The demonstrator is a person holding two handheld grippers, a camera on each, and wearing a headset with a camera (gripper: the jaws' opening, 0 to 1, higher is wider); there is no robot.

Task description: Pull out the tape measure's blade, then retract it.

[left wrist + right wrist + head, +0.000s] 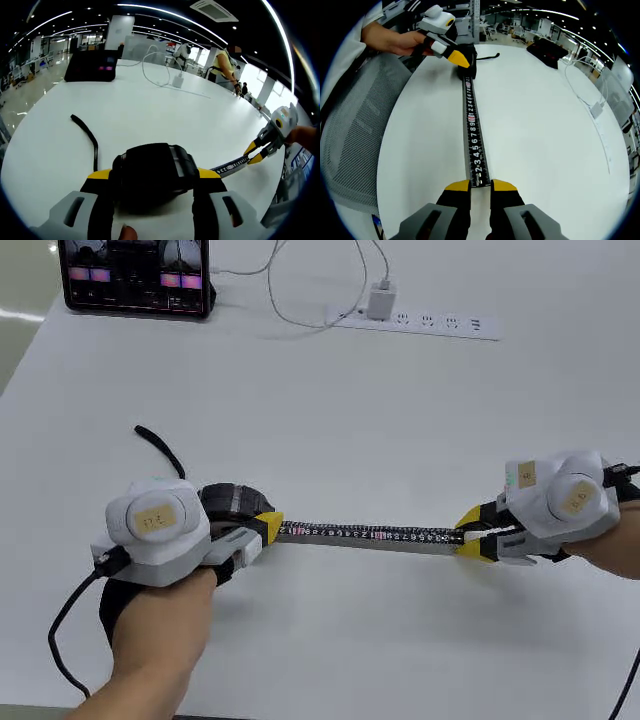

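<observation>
The tape measure's case rests on the bench, clamped in the left tongs. Its blade runs out to the right tongs, closed on its tip. Pulling-out seems about done; next, ease the tip back towards the case.

white table, mesh chair, ceiling lights

Blk tape measure on table, numbered blade pulled out straight, approx level
</observation>
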